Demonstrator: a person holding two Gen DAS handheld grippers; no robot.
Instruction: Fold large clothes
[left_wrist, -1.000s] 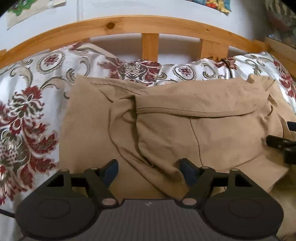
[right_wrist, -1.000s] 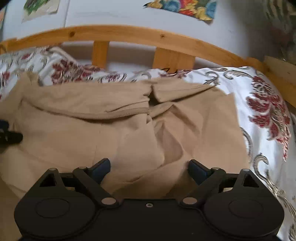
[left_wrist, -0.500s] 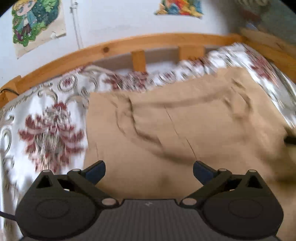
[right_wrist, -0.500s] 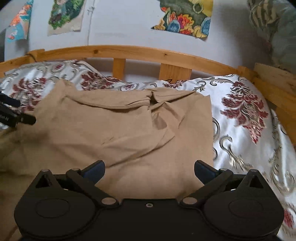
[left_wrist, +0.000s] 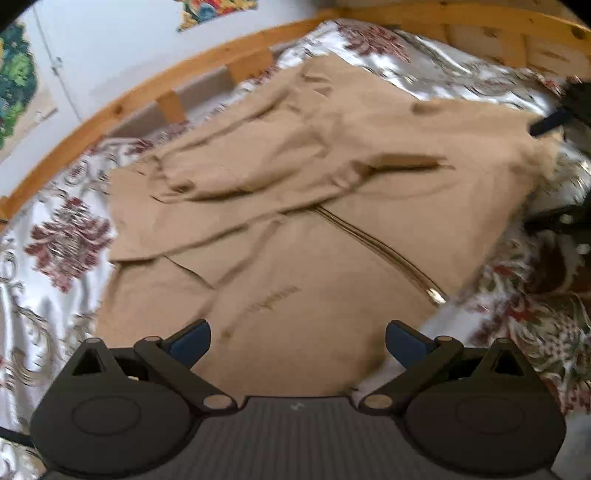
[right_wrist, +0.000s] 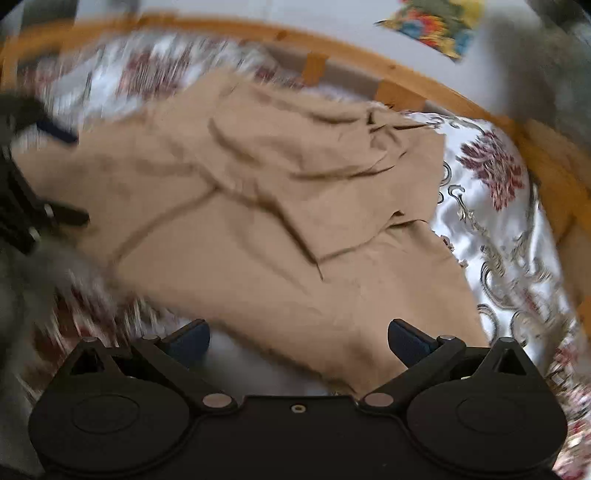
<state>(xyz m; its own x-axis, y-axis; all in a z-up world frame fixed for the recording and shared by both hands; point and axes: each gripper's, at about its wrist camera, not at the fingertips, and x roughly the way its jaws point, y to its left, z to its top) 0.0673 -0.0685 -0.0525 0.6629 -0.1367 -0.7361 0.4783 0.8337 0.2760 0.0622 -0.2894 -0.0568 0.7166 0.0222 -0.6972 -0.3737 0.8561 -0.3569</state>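
Tan zip-front garment (left_wrist: 295, 206) lies partly folded on the floral white-and-red satin bedspread (left_wrist: 55, 236) inside the wooden bed frame (left_wrist: 122, 107); left tongs (left_wrist: 297, 341) and right tongs (right_wrist: 298, 341) stand wide, nothing between them, having just been opening.

A bed sheet (left_wrist: 55, 280) covers the bed. It is shiny white with big dark red flowers and grey swirls. A wooden bed rail (left_wrist: 122, 103) curves around the far side of the sheet, with short wooden slats (left_wrist: 171, 107) under it. Behind the rail is a pale wall (left_wrist: 122, 40). On the wall above the rail hang bright pictures: a green one (left_wrist: 14, 85) at the left edge and a many-coloured one (right_wrist: 436, 26) with red, blue and yellow.
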